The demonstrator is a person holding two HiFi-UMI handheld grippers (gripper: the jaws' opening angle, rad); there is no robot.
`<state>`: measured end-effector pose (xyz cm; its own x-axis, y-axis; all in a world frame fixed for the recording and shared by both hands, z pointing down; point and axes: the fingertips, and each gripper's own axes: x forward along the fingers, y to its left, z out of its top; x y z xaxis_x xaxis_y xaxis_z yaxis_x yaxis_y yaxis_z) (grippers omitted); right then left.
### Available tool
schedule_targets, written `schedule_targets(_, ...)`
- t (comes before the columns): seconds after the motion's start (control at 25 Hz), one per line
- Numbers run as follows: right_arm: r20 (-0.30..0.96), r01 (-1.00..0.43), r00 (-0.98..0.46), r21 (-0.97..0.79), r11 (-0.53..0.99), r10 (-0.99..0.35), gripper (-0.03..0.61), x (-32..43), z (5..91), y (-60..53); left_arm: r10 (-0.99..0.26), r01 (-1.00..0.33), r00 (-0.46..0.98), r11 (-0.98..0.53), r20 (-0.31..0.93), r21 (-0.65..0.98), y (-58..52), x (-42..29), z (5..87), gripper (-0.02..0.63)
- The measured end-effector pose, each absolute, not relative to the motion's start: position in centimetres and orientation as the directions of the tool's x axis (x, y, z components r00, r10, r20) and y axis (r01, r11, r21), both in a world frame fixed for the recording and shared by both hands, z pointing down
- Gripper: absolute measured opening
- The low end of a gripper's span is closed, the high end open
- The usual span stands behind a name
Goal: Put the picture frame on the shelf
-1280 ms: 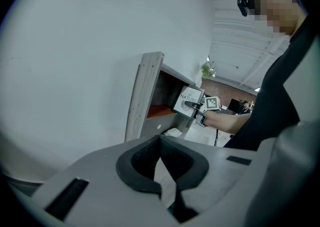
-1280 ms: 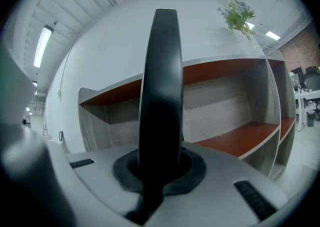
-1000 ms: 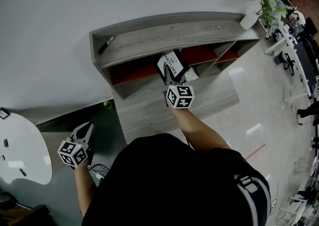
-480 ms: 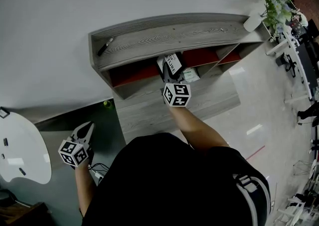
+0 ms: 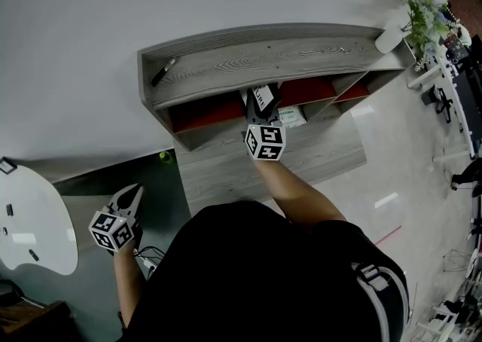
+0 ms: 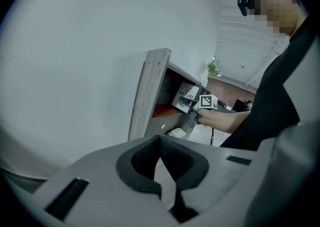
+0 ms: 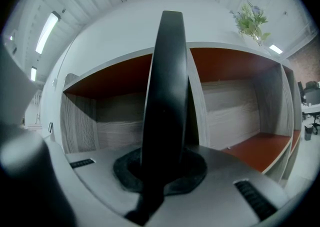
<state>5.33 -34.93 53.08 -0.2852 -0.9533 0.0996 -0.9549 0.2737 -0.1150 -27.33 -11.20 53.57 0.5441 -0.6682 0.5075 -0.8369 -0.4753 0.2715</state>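
Frame is at the shelf front, not yet set down.
Right gripper (image 5: 260, 111) has its fingers (image 7: 85, 181) clamped on the edge of the black picture frame (image 7: 167, 91). The frame is upright under the top board of the grey wooden shelf (image 5: 263, 50), in line with a divider; which compartment is unclear. Remaining, likely: seat it, release. Left gripper (image 5: 129, 193) hangs low, well apart, fingers together, empty.

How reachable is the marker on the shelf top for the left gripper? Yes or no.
Probably not as it stands: the left gripper hangs low and far back, well short of the marker on the shelf top. Nothing blocks the way, though.
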Motion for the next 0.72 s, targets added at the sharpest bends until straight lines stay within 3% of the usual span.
schedule_targets(0.72,0.083,-0.966,-0.256,-0.069,0.251,-0.963,0.023,4.4,53.1,-36.5,-0.670,-0.845,0.532,-0.456,0.517,0.278,-10.8,-27.6,54.1,0.018)
